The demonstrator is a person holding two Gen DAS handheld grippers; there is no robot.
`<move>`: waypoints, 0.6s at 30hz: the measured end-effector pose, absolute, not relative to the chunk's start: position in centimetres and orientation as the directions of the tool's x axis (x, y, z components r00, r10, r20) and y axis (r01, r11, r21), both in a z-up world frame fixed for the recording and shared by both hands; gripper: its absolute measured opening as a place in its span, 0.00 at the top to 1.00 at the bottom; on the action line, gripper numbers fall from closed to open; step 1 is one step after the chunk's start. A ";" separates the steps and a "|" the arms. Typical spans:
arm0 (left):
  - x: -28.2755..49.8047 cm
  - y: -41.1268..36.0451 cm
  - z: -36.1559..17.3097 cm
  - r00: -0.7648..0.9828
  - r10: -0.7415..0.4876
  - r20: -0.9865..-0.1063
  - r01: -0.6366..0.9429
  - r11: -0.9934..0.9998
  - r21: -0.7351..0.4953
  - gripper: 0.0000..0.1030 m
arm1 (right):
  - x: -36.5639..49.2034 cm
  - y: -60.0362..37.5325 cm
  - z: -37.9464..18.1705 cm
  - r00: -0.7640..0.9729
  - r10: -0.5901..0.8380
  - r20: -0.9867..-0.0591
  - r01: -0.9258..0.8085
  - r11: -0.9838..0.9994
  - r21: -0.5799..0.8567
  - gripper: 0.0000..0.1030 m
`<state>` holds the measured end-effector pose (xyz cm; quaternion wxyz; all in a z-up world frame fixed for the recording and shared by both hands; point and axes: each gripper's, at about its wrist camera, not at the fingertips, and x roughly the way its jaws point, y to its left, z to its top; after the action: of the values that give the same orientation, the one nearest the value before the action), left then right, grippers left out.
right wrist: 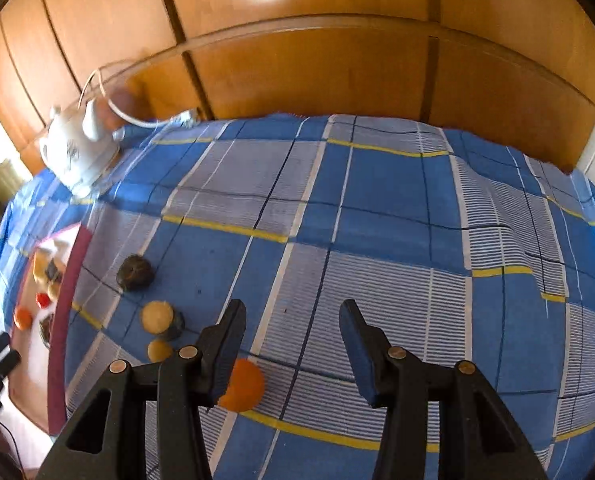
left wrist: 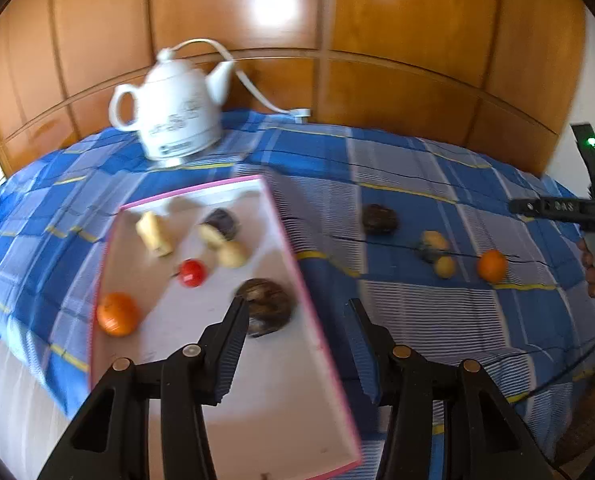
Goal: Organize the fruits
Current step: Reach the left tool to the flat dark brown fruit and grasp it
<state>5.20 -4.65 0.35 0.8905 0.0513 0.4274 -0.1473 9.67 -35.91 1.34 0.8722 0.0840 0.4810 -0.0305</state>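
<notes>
From the left, my left gripper (left wrist: 297, 306) hangs over the right edge of the pink-rimmed tray (left wrist: 317, 320) with its jaws spread and holding nothing; a dark round fruit (left wrist: 266, 306) lies just by its left jaw, inside the tray. Further right on the checked cloth (right wrist: 377, 200) sit the loose fruits — the orange (right wrist: 244, 386) nearest my right gripper (right wrist: 293, 310). Those jaws are spread and empty too, and the orange lies off-centre, tucked against the left jaw. I judge the right hand is better placed and needs to shift left.
</notes>
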 end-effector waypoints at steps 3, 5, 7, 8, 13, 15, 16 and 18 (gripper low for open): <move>5.8 -6.7 0.1 0.564 -0.254 -0.786 0.359 0.932 -0.043 0.51 | 9.6 -36.2 1.5 0.537 0.052 -0.842 0.146 0.977 0.153 0.52; 6.4 -7.9 -0.1 0.545 -0.267 -0.795 0.377 0.925 -0.053 0.51 | 9.6 -36.1 1.5 0.534 0.054 -0.844 0.142 0.978 0.153 0.52; 7.2 -8.9 -0.4 0.527 -0.272 -0.805 0.387 0.920 -0.057 0.51 | 9.7 -35.9 1.5 0.534 0.058 -0.843 0.136 0.979 0.154 0.52; 7.7 -9.5 -0.6 0.515 -0.273 -0.813 0.392 0.918 -0.059 0.51 | 9.7 -35.9 1.5 0.534 0.064 -0.843 0.132 0.979 0.158 0.52; 9.9 -11.5 -1.3 0.477 -0.279 -0.834 0.409 0.910 -0.070 0.45 | 9.8 -35.5 1.4 0.527 0.080 -0.846 0.120 0.979 0.167 0.52; 10.9 -12.2 -1.7 0.458 -0.285 -0.842 0.409 0.908 -0.085 0.44 | 9.8 -35.5 1.4 0.523 0.078 -0.849 0.120 0.979 0.164 0.52; 11.4 -12.5 -1.8 0.451 -0.287 -0.845 0.409 0.908 -0.090 0.43 | 9.9 -35.5 1.3 0.522 0.080 -0.849 0.120 0.979 0.166 0.52; 12.6 -13.2 -2.1 0.444 -0.283 -0.850 0.410 0.908 -0.088 0.42 | 9.9 -35.5 1.3 0.518 0.087 -0.851 0.120 0.978 0.173 0.52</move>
<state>12.58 -13.18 -2.12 0.8472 0.0652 0.4860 -0.2043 9.88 -35.51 1.28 0.8649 0.1054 0.4906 -0.0096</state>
